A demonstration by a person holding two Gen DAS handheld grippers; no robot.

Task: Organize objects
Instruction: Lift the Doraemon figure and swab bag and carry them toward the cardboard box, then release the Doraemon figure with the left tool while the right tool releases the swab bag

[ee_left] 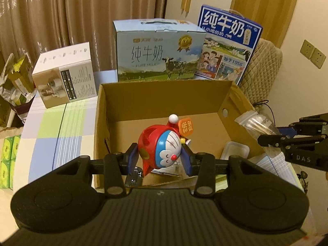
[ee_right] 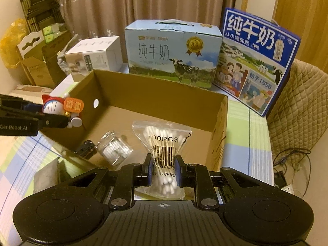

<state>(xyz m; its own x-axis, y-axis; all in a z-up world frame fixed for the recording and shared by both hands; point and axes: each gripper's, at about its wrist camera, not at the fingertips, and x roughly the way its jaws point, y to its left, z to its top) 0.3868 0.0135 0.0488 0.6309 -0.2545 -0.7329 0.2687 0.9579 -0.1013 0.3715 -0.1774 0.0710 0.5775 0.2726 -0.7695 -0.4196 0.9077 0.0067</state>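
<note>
- Between the pads of the left gripper sits a red-and-blue cat toy, clamped at its sides and lying sideways, with an orange tag at its top right.
- Below and ahead of that gripper lies the open cardboard box; the toy hangs over its near left part.
- Under the toy, on the box floor, a small dark item shows, too hidden to name.
- To the right of the left gripper, the right gripper reaches in with a clear bag.
- The right gripper is pinched tight on a zip bag of cotton swabs, squeezing its waist over the barcode.
- Ahead and left of it, inside the box, lie a clear plastic case and a black object.
- Beyond the box on the worktop stand a pale blue milk carton, a dark blue one to its right and a white box to its left.
</note>
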